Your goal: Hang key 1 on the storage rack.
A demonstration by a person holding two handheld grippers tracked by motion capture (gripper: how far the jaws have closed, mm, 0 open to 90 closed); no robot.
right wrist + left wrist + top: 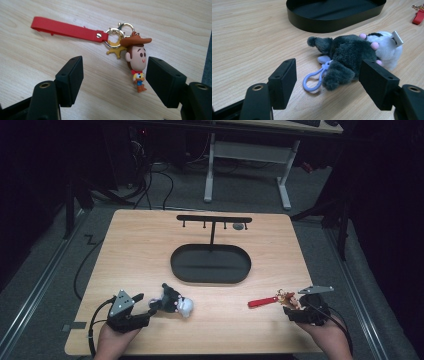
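Note:
A grey and white plush keychain (176, 302) (352, 55) lies on its side on the wooden table, its pale blue clip (313, 81) pointing at my left gripper (150, 309) (328, 83). That gripper is open just short of the plush, nothing between its jaws. A cowboy figure keychain (288, 299) (137, 62) with a red strap (261, 302) (66, 29) and a gold star lies flat near the table's right front. My right gripper (296, 312) (115, 82) is open, the figure lying between its jaws close to the right one.
A black oval tray (210, 277) (317, 23) sits mid-table with a black T-shaped hook rack (214, 219) rising from its far side. A small grey object (238, 226) lies by the rack. The table's front edge runs close to both hands.

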